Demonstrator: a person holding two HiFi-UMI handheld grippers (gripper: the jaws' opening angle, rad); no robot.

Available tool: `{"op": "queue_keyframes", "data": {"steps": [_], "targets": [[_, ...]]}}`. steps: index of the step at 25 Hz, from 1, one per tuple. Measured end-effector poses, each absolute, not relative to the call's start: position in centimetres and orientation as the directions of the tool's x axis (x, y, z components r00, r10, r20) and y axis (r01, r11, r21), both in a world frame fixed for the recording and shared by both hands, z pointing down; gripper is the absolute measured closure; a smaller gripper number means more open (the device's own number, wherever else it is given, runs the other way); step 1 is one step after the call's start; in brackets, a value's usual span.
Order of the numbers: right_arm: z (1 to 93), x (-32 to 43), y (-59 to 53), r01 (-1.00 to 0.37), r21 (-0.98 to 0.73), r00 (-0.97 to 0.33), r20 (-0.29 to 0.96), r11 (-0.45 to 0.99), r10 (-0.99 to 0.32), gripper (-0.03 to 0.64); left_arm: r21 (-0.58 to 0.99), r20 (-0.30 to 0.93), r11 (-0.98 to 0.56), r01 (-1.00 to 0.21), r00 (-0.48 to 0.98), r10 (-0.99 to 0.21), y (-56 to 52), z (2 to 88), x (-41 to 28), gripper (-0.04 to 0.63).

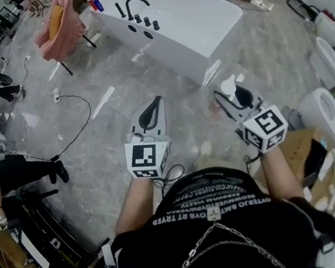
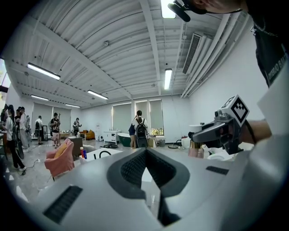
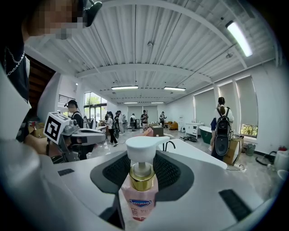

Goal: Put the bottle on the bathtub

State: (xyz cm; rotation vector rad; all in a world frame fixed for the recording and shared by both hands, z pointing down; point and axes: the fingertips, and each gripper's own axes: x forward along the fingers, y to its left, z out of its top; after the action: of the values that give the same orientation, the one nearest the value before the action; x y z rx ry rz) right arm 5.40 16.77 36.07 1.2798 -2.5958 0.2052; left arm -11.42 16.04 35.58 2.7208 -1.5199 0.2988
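A pink pump bottle with a white pump head and a gold collar stands upright between the jaws of my right gripper, which is shut on it. In the head view the right gripper carries the bottle above the marble floor, well short of the white bathtub with its black faucet. My left gripper is level with the right one, to its left, shut and holding nothing. In the left gripper view the jaws of the left gripper meet, and the bottle shows at the right.
A pink chair stands left of the tub. Small red and blue bottles sit at the tub's far left corner. White toilets and a cardboard box are on the right. A cable trails on the floor. Several people stand further off.
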Motion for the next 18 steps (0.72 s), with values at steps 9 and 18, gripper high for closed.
{"op": "queue_keyframes", "data": {"steps": [9,18], "targets": [[36.4,7.6,11.3,-0.798,-0.034,-0.585,0.288,0.602,-0.758,0.463,-0.079,0.197,-0.53,-0.844,0.508,-0.838,10.3,36.0,-9.6,0.594],[35.9,10.8,7.6,-0.789,-0.042,-0.6,0.269,0.613,-0.753,0.463,-0.112,0.176,-0.547,-0.83,0.525,-0.833,6.4,34.3,-5.0,0.594]]}}
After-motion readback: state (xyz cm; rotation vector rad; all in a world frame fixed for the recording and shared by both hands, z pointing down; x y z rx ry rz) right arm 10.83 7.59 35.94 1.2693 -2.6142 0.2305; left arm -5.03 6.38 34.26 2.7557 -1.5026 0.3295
